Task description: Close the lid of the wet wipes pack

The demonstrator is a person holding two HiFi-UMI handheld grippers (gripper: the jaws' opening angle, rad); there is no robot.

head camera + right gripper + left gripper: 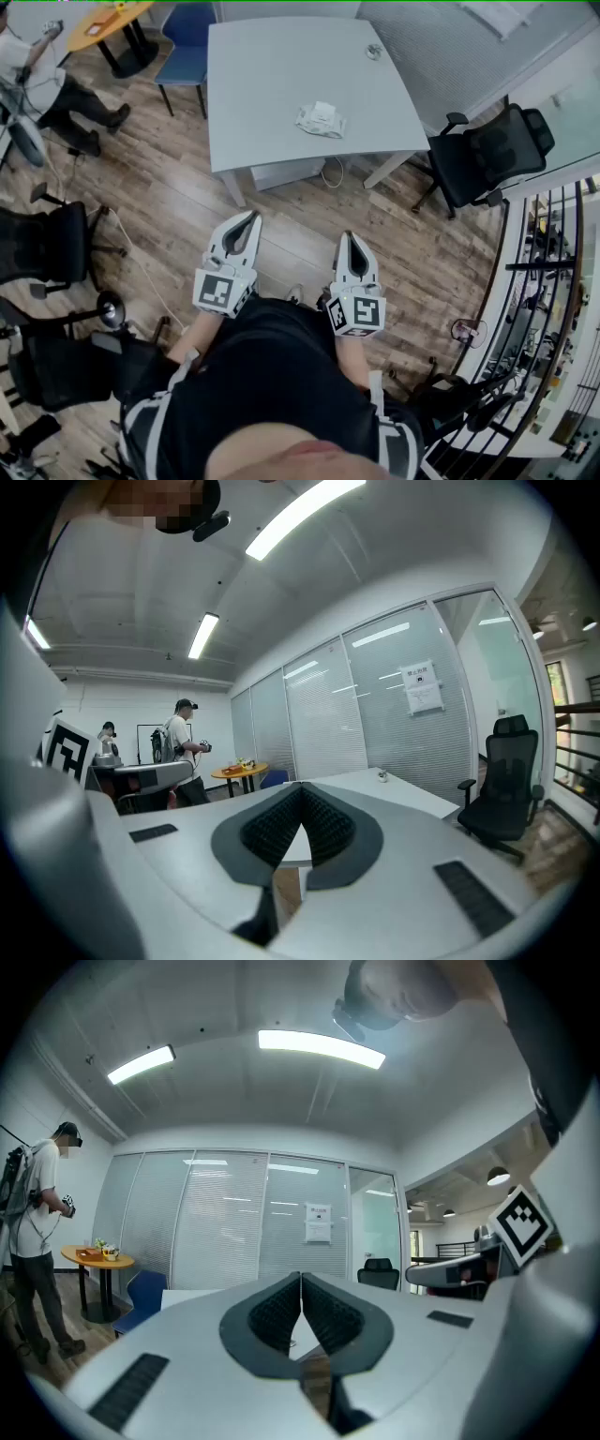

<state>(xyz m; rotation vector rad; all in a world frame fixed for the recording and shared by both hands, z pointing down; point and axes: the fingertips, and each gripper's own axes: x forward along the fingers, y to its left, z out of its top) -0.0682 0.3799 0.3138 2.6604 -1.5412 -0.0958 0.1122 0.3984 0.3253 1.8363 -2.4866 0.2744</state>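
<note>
Head view, wipes pack (321,120) on table (272,84) (untouched), jaws together

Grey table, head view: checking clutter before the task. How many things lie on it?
2: wet wipes pack near the middle of the table, a small object toward its far right. None seems hidden.

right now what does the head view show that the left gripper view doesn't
Only the head view: the wet wipes pack on the grey table and a small object near its far edge. Only the left gripper view: the ceiling lights and the notice on the glass wall. Both: the table, the blue chair, the round orange table, and the left gripper and right gripper, both shut.
</note>
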